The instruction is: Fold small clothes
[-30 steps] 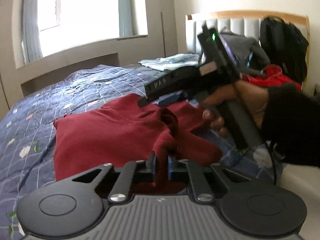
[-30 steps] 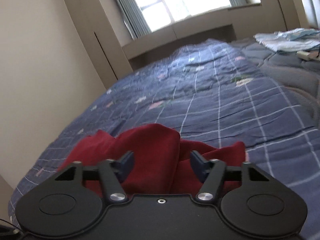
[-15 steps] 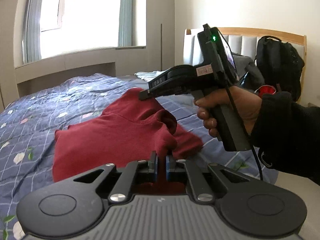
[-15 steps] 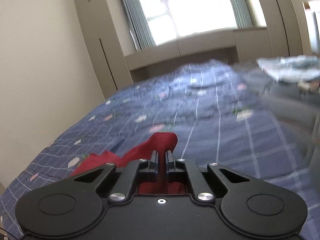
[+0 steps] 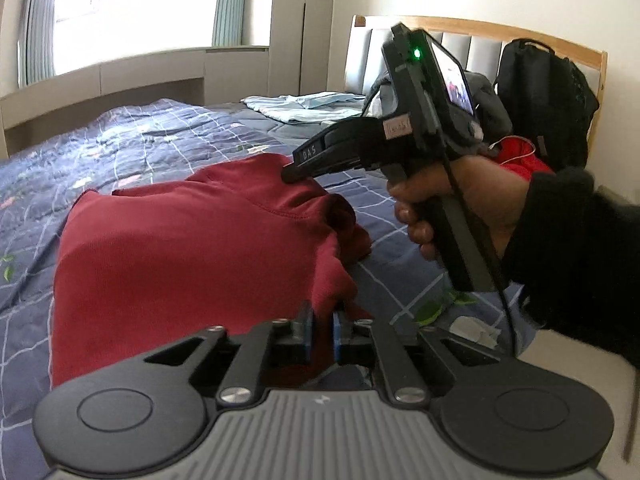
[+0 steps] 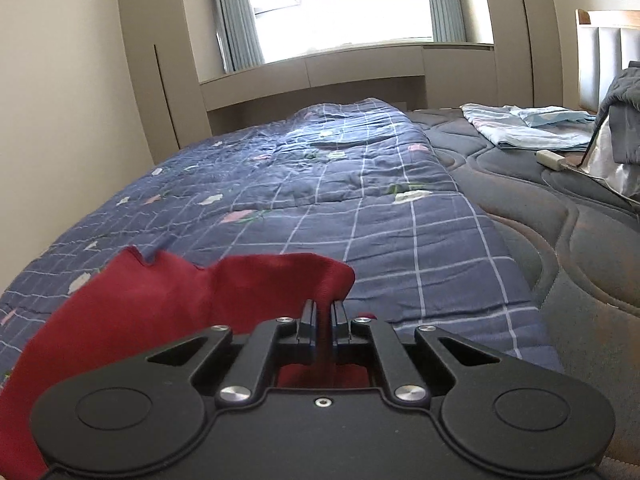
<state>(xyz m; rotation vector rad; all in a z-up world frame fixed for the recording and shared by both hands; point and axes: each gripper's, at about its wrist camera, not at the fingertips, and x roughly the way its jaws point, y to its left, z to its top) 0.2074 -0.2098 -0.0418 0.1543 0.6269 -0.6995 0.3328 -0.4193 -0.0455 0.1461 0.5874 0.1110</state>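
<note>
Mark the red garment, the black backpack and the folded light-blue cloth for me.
red garment (image 5: 192, 248): left wrist view, on its broad flat front.
black backpack (image 5: 544, 92): left wrist view, on its upper body.
light-blue cloth (image 6: 532, 124): right wrist view, on its folded top layer.

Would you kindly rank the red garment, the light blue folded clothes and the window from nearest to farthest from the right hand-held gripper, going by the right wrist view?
1. Red garment: pinched in the right hand-held gripper, lower left.
2. Light blue folded clothes: far right on the bed.
3. Window: on the far wall, top centre.
</note>
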